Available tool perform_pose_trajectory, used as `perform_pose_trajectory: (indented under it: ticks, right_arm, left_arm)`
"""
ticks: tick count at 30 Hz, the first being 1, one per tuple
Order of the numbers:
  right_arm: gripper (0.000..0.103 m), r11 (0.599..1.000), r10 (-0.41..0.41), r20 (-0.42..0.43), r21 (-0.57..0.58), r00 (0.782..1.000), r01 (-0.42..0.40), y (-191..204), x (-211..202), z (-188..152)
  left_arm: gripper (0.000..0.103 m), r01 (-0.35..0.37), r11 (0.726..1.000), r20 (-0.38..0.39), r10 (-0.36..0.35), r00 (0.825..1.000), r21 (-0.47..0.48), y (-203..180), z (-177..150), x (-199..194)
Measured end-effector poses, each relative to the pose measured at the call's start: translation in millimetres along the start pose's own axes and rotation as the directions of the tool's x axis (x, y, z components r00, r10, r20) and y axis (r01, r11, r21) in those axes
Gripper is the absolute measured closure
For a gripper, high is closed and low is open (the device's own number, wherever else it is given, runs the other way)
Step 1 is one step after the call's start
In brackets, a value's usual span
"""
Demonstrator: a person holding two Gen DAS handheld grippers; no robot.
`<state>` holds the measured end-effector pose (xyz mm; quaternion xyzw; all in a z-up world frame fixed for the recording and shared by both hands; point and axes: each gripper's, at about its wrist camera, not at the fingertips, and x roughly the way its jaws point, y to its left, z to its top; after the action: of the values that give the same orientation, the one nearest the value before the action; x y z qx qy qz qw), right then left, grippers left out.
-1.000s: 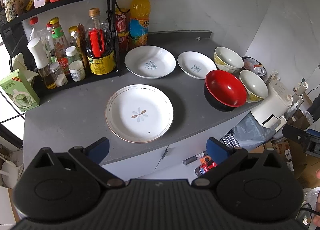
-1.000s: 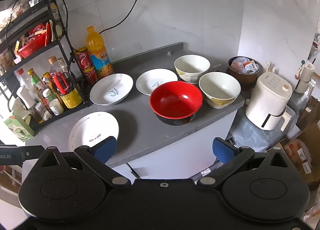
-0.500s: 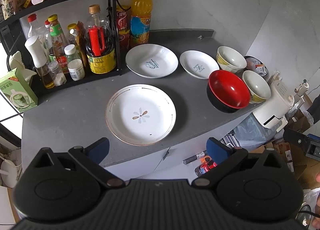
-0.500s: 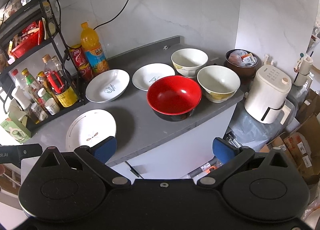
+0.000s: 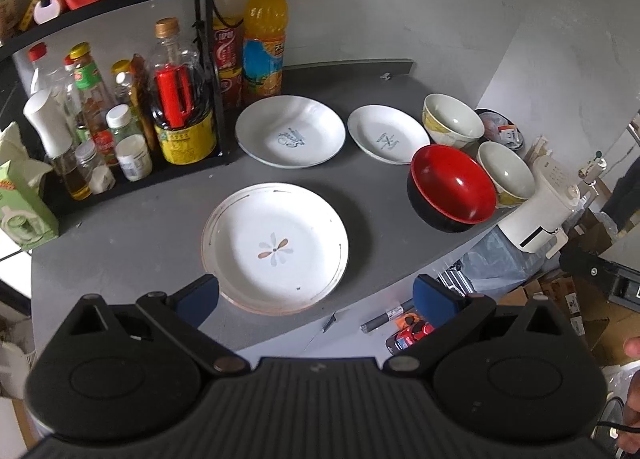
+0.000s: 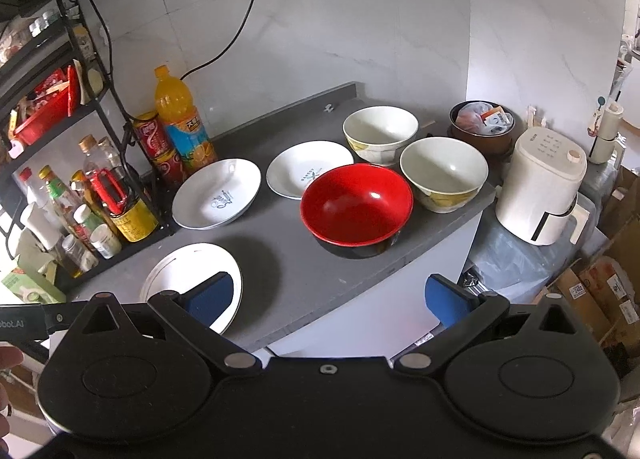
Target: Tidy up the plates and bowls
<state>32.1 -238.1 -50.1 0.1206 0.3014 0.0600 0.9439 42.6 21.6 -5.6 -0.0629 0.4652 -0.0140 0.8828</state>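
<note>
On the grey counter (image 5: pixel 132 227) lie three white plates: a large flower plate (image 5: pixel 275 246) nearest me, a script-marked plate (image 5: pixel 290 136) behind it, and a smaller plate (image 5: pixel 388 139) to its right. A red bowl (image 5: pixel 450 189) with a black outside and two cream bowls (image 5: pixel 452 125) (image 5: pixel 506 173) stand at the right end. My left gripper (image 5: pixel 316 297) is open and empty, just short of the flower plate's near rim. In the right wrist view, my right gripper (image 6: pixel 328 297) hangs open and empty before the counter edge, below the red bowl (image 6: pixel 356 205).
A black rack (image 5: pixel 200 39) of sauce bottles and an orange drink bottle (image 5: pixel 264 35) crowd the back left. A white appliance (image 6: pixel 540 187) and a brown pot (image 6: pixel 482 125) sit beyond the counter's right end. Cardboard boxes (image 6: pixel 600 291) lie on the floor.
Both grippers have drifted closer to the counter; the dishes look larger in both views. The left gripper now reaches the flower plate's near rim. No dish has moved.
</note>
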Motion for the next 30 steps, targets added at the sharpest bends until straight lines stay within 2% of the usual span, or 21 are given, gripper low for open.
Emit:
perform_pose_trajectory:
  ticks: [10,18,23,27,30]
  right_arm:
    - [0.000,0.997,-0.040,0.003,0.066,0.999,0.039,-3,9,3]
    - [0.000,0.998,-0.005,-0.006,0.066,1.000,0.006,-16,28,17]
    - [0.001,0.997,0.037,-0.026,0.074,0.999,-0.035,-33,48,32]
    - [0.003,0.997,0.045,-0.020,0.058,0.999,-0.043,-47,57,51]
    - [0.003,0.997,0.058,-0.021,0.044,0.998,-0.057,-59,65,63]
  left_arm:
    - [0.001,0.043,0.998,0.006,-0.044,0.999,0.041,1,21,22]
    - [0.001,0.049,0.999,-0.012,-0.049,0.999,0.013,-9,38,47]
    - [0.001,0.046,0.999,0.018,-0.046,0.999,-0.005,-23,54,57]
    - [0.003,0.060,0.997,0.029,-0.058,0.998,-0.056,-35,70,67]
    - [0.003,0.050,0.998,0.030,-0.049,0.998,-0.037,-52,80,77]
